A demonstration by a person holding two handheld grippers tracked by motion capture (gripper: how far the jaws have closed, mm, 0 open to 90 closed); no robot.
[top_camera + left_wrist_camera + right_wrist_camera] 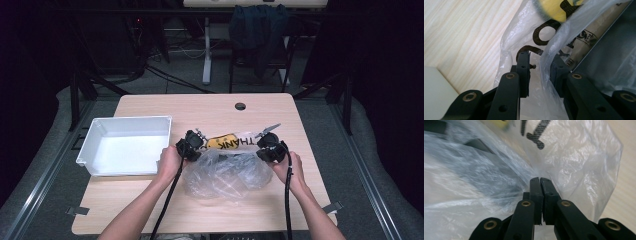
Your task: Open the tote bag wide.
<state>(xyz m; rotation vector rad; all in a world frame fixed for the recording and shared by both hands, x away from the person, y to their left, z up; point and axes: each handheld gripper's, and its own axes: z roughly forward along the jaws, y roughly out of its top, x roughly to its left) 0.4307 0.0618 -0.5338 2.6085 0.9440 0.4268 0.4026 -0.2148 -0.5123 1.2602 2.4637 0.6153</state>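
Pinching the clear plastic bag (227,172) mid-bench (150,210), we clamp our right tool (540,179) tight on its film; our left tool (540,66) gapes around a fold.

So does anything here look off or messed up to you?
Nothing looks spilled or broken. The clear plastic bag lies crumpled on the table between the left gripper and right gripper, which is normal for handling it. The white bin sits square and empty.
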